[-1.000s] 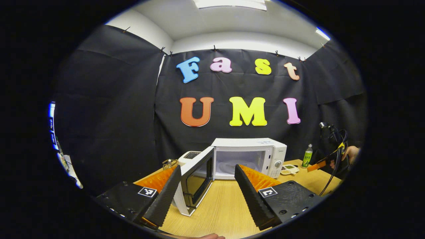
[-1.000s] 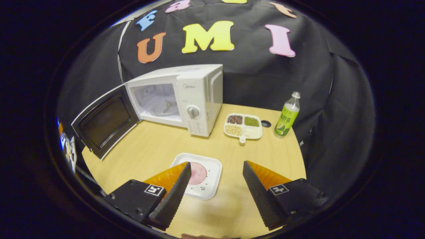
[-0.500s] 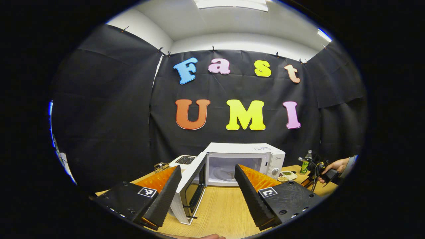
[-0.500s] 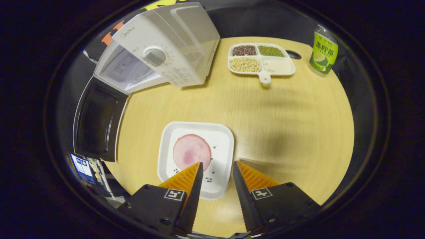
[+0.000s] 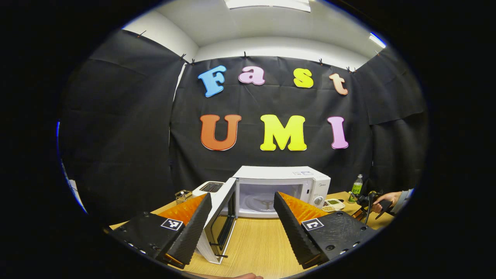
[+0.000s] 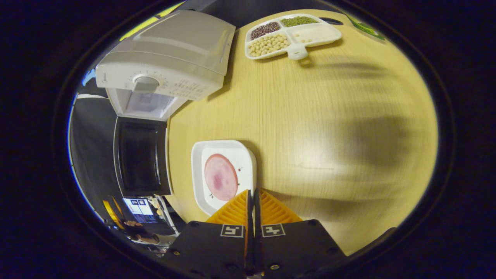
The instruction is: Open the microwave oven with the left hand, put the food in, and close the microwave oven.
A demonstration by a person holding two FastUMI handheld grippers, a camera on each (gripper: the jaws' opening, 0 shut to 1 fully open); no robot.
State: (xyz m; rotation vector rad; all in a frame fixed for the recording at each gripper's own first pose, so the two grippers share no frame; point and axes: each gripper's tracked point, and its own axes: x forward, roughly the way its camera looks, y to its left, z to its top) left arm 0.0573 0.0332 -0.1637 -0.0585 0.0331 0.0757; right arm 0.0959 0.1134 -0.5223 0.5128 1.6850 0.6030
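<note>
The white microwave (image 5: 283,182) stands on the wooden table with its door (image 5: 223,221) swung wide open to the left. My left gripper (image 5: 242,195) hovers open in front of it, holding nothing. In the right gripper view the microwave (image 6: 166,58) and its dark-windowed door (image 6: 141,155) lie to the upper left. A white square plate (image 6: 240,153) carries a round pink slice of meat (image 6: 220,176). My right gripper (image 6: 252,192) is shut on the plate's near rim. That gripper and the hand holding it (image 5: 379,199) show far right in the left gripper view.
A divided dish of beans (image 6: 290,33) sits behind the microwave's right side, with a green bottle (image 5: 356,186) beyond it. A white toaster (image 5: 209,188) stands left of the microwave. Bare tabletop (image 6: 329,128) stretches to the right of the plate.
My right gripper dropped onto the plate and went from open to shut on its rim. The left gripper shifted a little; the door now looks wider open.
</note>
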